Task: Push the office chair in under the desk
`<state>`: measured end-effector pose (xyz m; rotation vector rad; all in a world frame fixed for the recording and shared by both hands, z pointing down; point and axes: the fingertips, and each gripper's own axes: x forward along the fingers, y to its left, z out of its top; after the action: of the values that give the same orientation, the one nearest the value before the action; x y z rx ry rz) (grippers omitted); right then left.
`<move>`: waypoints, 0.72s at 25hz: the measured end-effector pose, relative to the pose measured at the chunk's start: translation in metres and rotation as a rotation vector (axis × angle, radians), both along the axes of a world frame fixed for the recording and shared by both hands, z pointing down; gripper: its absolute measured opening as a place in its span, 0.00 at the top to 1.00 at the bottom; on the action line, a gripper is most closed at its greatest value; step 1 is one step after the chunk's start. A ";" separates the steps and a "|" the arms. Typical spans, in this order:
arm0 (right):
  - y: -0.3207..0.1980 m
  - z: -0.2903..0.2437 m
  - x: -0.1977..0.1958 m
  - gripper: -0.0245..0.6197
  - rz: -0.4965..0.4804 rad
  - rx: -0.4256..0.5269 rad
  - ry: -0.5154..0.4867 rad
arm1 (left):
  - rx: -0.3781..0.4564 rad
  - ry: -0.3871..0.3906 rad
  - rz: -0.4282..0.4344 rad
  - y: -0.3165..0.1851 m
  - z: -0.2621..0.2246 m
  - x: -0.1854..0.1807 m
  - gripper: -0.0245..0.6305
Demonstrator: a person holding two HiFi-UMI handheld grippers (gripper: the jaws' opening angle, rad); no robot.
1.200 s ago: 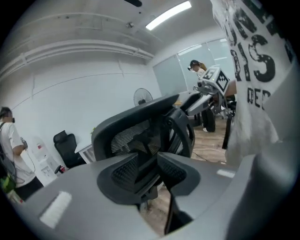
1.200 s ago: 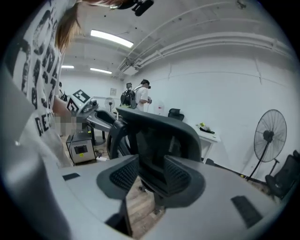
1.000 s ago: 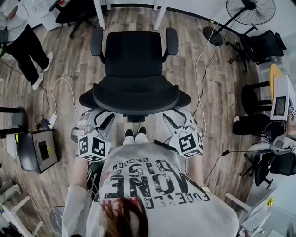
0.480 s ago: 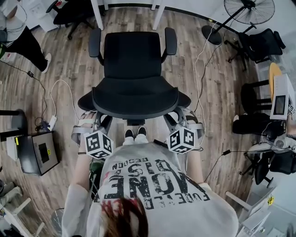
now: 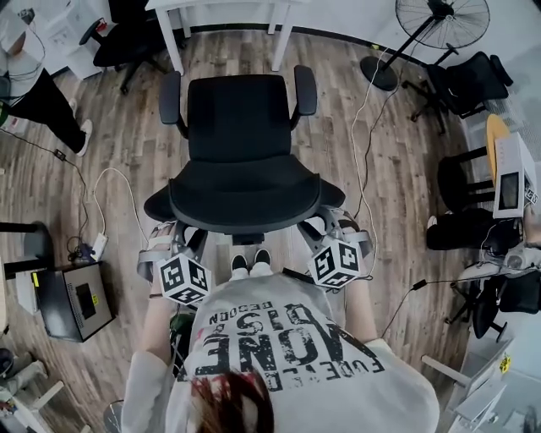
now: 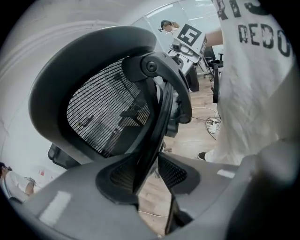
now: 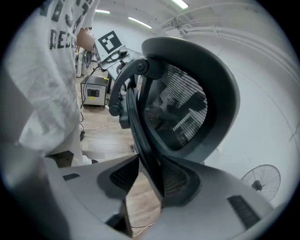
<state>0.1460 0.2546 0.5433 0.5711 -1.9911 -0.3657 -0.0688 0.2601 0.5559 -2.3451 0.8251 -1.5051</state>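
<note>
A black office chair (image 5: 241,118) stands on the wood floor with its seat facing the white desk (image 5: 228,7) at the top and its mesh backrest (image 5: 245,199) toward me. My left gripper (image 5: 179,243) and right gripper (image 5: 331,230) reach under the backrest's two lower corners. In the left gripper view a black frame strut (image 6: 152,140) runs between the jaws of the left gripper (image 6: 150,176), against the left pad (image 6: 119,180), with floor showing on its other side. In the right gripper view the matching strut (image 7: 147,154) lies against the right pad (image 7: 180,180) of the right gripper (image 7: 149,180). Both pairs of jaws have just been opening.
Another black chair (image 5: 118,38) stands at the desk's left leg (image 5: 176,42). A floor fan (image 5: 439,21) and more chairs (image 5: 465,80) are at the right. A white cable (image 5: 363,110) runs beside the chair, a dark box (image 5: 72,292) sits at the left, and a person (image 5: 42,93) stands far left.
Both grippers have sunk and pushed forward, so their jaws now sit under the backrest's edge around the frame struts. The chair has not visibly rolled.
</note>
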 end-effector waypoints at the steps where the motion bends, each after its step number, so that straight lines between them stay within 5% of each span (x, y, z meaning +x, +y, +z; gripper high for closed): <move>1: -0.003 0.000 0.000 0.73 0.001 0.004 -0.003 | 0.004 0.002 -0.004 -0.004 0.000 0.000 0.74; 18: -0.047 -0.002 -0.001 0.73 -0.033 0.012 -0.089 | 0.029 -0.012 -0.023 -0.049 0.001 -0.002 0.74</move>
<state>0.1449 0.2075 0.5415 0.5714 -2.0870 -0.3791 -0.0707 0.2112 0.5565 -2.3113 0.8680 -1.5043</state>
